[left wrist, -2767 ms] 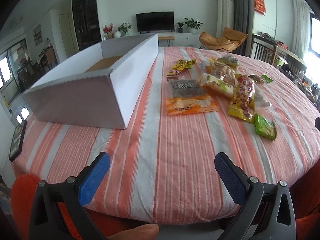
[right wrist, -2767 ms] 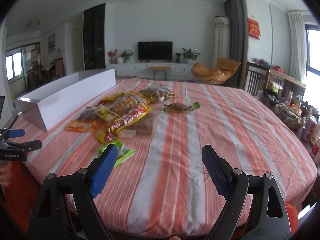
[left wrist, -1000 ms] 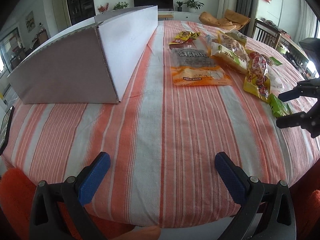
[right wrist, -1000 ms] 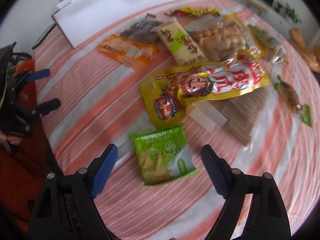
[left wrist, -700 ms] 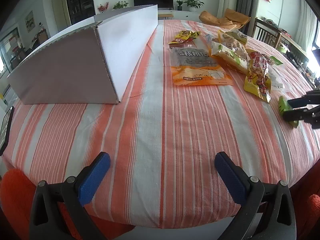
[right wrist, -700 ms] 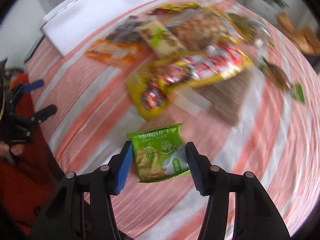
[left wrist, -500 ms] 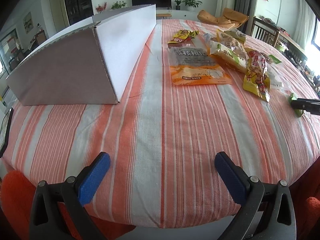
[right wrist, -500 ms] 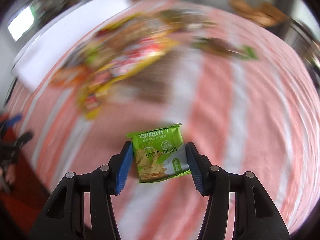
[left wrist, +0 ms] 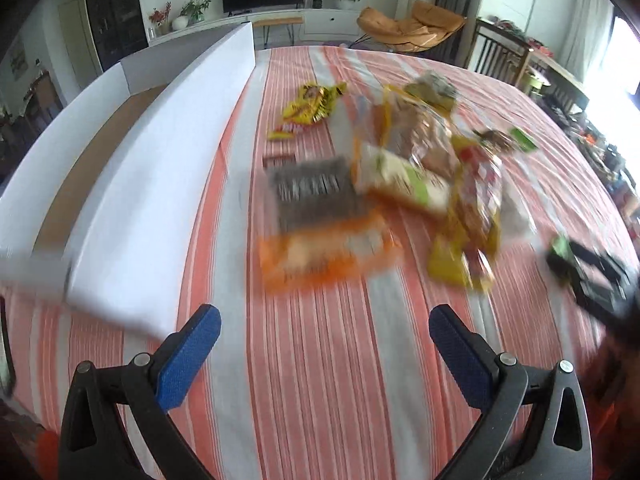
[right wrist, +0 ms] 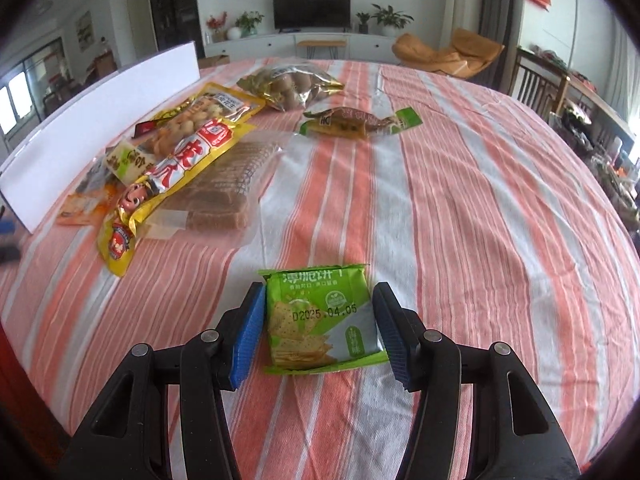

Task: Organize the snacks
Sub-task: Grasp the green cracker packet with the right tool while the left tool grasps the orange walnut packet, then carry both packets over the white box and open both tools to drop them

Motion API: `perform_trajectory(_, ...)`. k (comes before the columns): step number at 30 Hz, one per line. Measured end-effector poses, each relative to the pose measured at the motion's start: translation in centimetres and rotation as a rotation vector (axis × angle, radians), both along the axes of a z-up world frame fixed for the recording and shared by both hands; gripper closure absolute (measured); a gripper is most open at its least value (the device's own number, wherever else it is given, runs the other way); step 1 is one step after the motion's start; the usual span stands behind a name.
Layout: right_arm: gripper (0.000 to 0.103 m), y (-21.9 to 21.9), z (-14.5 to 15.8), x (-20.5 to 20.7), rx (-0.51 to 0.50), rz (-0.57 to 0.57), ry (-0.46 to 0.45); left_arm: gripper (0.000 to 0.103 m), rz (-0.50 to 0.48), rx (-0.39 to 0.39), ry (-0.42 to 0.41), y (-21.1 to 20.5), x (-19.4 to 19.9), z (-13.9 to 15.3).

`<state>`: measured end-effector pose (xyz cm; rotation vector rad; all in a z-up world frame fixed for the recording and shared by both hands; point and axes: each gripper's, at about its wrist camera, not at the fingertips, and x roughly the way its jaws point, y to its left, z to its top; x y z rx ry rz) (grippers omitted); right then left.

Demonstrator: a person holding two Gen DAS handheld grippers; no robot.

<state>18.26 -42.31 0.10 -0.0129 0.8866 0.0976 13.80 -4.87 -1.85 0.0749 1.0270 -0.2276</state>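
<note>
While squarish — cracker packet [right wrist: 320,316], top toward television [right wrist: 312,10]

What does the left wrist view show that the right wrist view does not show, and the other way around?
Only the left wrist view shows the brown inside floor of the white box and the open left gripper. Only the right wrist view shows the printing on the green cracker packet, which sits between the pads of the right gripper while its jaws open slightly. Both show the striped tablecloth, the box and the snack pile.
</note>
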Motion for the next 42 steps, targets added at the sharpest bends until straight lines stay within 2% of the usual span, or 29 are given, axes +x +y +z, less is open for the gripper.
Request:
perform_trajectory(4, 0.044, 0.2, -0.1, -0.1, 0.002, -0.002, -0.017, 0.000, 0.010, 0.047, 0.064, -1.2, 5.1, -2.0)
perform_trajectory(6, 0.044, 0.2, -0.1, -0.2, 0.004, -0.002, -0.021, 0.000, 0.029, 0.061, 0.068, -1.3, 7.0, -2.5)
perform_trajectory(9, 0.044, 0.1, -0.1, -0.3, 0.010, -0.001, -0.025, 0.000, 0.033, -0.019, 0.093, -1.2, 8.7, -2.1)
perform_trajectory(11, 0.044, 0.1, -0.1, -0.5, 0.009, -0.001, -0.030, 0.000, 0.022, -0.039, 0.131, -1.5, 9.7, -2.3)
perform_trajectory(14, 0.044, 0.2, -0.1, -0.5, 0.005, -0.003, -0.032, 0.000, 0.040, 0.005, 0.141, -2.2, 10.7, -3.2)
perform_trajectory(17, 0.044, 0.2, -0.1, -0.5, 0.008, -0.003, -0.033, 0.000, 0.038, 0.094, 0.134, -3.1, 11.2, -4.3)
perform_trajectory(18, 0.044, 0.2, -0.1, -0.6, 0.008, -0.003, -0.034, 0.000, 0.038, 0.086, 0.112, -3.1, 11.1, -4.4)
perform_trajectory(21, 0.044, 0.3, -0.1, -0.6, 0.004, -0.004, -0.036, 0.001, 0.025, 0.070, 0.116, -2.9, 10.9, -4.8)
perform_trajectory(23, 0.044, 0.2, -0.1, -0.6, 0.008, -0.004, -0.036, 0.014, 0.019, 0.050, 0.098, -2.4, 10.3, -4.4)
perform_trajectory(24, 0.044, 0.3, -0.1, -0.6, 0.009, -0.003, -0.037, 0.028, 0.012, 0.048, 0.088, -2.4, 9.8, -4.0)
perform_trajectory(25, 0.044, 0.3, 0.0, -0.6, 0.012, -0.004, -0.037, 0.033, 0.006, 0.061, 0.088, -2.3, 9.2, -3.9)
perform_trajectory(27, 0.044, 0.2, 0.0, -0.6, 0.021, -0.005, -0.035, 0.035, -0.007, 0.017, 0.092, -1.7, 7.6, -3.7)
perform_trajectory(29, 0.049, -0.2, 0.2, -0.7, 0.054, -0.021, -0.026, 0.035, -0.010, -0.034, 0.095, -0.8, 5.9, -3.4)
perform_trajectory(32, 0.050, -1.2, 0.7, -0.7, 0.186, -0.039, 0.024, 0.035, -0.013, -0.154, 0.105, 0.5, 3.2, -2.9)
perform_trajectory(34, 0.050, -1.8, 1.1, -0.9, 0.306, -0.048, 0.052, 0.035, -0.005, -0.205, 0.105, 1.4, 1.7, -2.2)
perform_trajectory(35, 0.050, -1.9, 1.3, -1.0, 0.334, -0.047, 0.055, 0.035, -0.002, -0.219, 0.101, 1.5, 0.9, -1.7)
perform_trajectory(37, 0.050, -1.6, 2.0, -1.0, 0.390, -0.030, 0.065, 0.035, -0.006, -0.259, 0.090, 1.7, 0.3, -0.8)
perform_trajectory(42, 0.050, 1.0, 3.9, -0.3, 0.449, 0.042, 0.099, 0.035, -0.017, -0.380, 0.038, 2.9, -0.1, 2.7)
